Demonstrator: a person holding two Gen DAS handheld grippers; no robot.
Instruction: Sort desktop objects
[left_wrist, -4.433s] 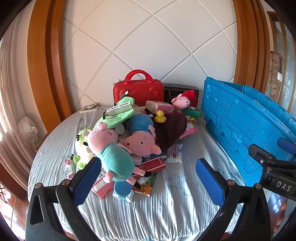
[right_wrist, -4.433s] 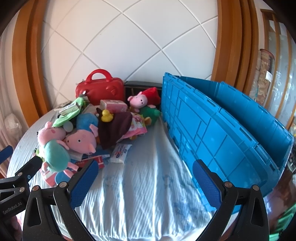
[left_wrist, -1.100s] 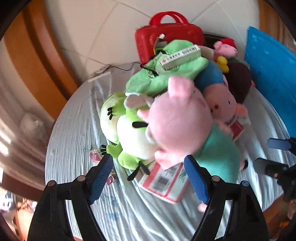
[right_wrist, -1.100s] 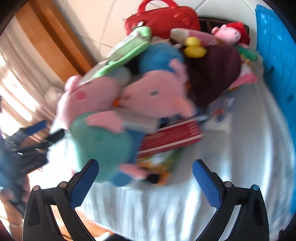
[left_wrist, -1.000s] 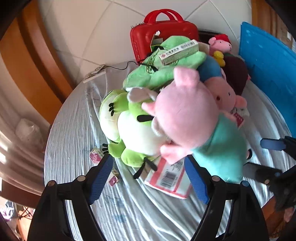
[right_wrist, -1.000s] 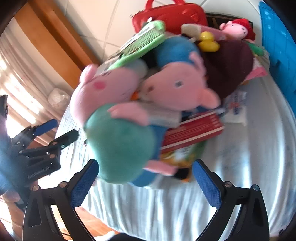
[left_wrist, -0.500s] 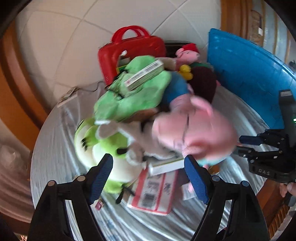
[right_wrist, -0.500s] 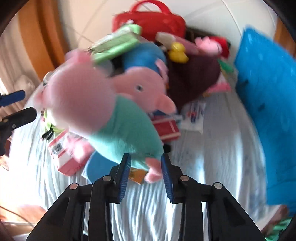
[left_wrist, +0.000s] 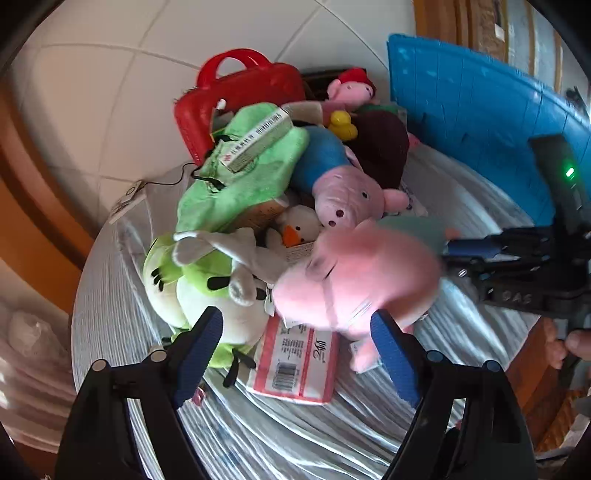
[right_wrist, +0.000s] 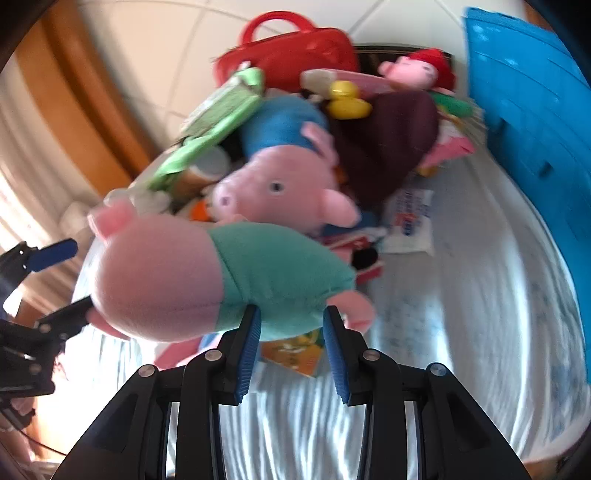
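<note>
Lifted clear of the heap now, the pig plush in the teal dress (right_wrist: 221, 280) hangs in the right gripper (right_wrist: 291, 332), whose jaws stood wide apart a second ago and are now clamped on the lower edge of its teal body. Where it lay on the pile, a small white duck toy (left_wrist: 295, 229) and a tissue pack (left_wrist: 295, 354) are uncovered. The left gripper (left_wrist: 299, 350) hovers over the green frog plush (left_wrist: 199, 280), its jaws opening with nothing pressed between them. My worry is the hold: only a pinch of soft fabric is caught, and the heavy pink head hangs far to one side, so a quick swing toward the blue crate (right_wrist: 532, 96) could pull it free onto the striped counter (right_wrist: 480, 295).
</note>
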